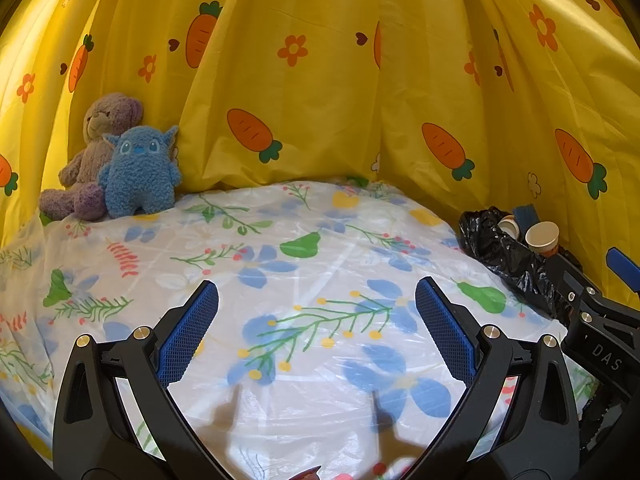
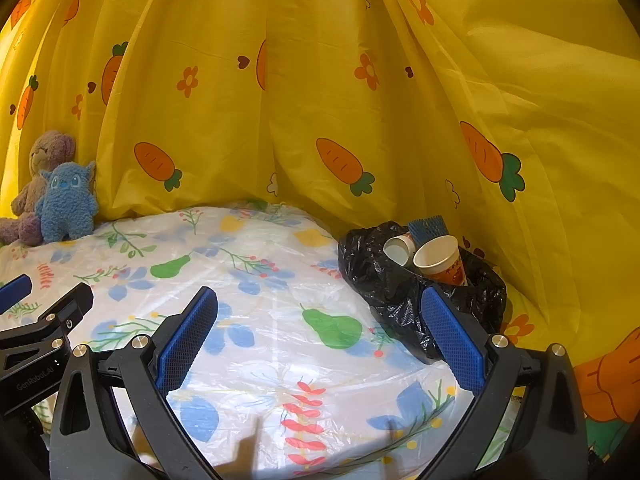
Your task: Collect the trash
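Resting at the counter's point(image 2: 280, 360) far right edge, a crinkled black plastic trash bag point(image 2: 384, 280) holding paper cups point(image 2: 438, 258) is flanked by both wide-open, empty grippers point(image 1: 316, 332) point(image 2: 320, 340); light and limp, it is judged best pinched at its rim.

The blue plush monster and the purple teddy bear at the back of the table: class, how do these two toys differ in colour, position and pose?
The blue plush monster is bright blue; the purple teddy bear is dull mauve with a beige muzzle. The monster stands upright in front; the bear sits behind it, partly hidden, legs stretched forward. The monster looks stubby with pointed ears; the bear's ears are rounded. Both are fuzzy soft toys resting against the yellow carrot-print curtain.
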Available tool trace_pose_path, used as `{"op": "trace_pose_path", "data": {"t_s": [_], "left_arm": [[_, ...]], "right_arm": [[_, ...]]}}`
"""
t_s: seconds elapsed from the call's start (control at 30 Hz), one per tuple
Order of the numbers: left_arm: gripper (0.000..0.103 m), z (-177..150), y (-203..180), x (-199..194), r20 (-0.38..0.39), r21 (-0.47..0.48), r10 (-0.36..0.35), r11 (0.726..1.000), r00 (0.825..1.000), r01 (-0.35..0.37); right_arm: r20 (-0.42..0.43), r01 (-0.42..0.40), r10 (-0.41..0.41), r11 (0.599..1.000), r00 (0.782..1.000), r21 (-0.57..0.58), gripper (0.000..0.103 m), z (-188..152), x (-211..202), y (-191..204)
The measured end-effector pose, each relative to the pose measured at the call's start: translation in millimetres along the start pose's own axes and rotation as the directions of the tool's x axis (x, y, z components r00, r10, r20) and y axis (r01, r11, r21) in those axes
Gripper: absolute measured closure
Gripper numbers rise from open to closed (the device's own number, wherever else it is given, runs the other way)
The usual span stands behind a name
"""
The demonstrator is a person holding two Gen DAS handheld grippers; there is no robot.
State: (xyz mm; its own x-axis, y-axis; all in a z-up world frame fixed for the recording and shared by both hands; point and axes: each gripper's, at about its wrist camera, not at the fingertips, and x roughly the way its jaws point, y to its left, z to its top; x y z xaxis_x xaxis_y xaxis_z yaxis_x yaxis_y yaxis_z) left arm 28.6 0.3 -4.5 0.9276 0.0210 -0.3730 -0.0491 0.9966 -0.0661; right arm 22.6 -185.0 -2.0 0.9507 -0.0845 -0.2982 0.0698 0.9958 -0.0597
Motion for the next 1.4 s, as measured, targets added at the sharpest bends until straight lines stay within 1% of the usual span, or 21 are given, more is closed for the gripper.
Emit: {"op": "trace_pose_path", "data": {"t_s": [1.4], "left_arm": [[0.006, -1.9, -4.5, 1.1, 0.0, 0.008, -0.005, 1.0, 1.0, 0.005]], "right_arm": [[-0.003, -0.001, 0.001, 1.0, 1.0, 0.002, 0.005, -0.3, 0.7, -2.5]]}}
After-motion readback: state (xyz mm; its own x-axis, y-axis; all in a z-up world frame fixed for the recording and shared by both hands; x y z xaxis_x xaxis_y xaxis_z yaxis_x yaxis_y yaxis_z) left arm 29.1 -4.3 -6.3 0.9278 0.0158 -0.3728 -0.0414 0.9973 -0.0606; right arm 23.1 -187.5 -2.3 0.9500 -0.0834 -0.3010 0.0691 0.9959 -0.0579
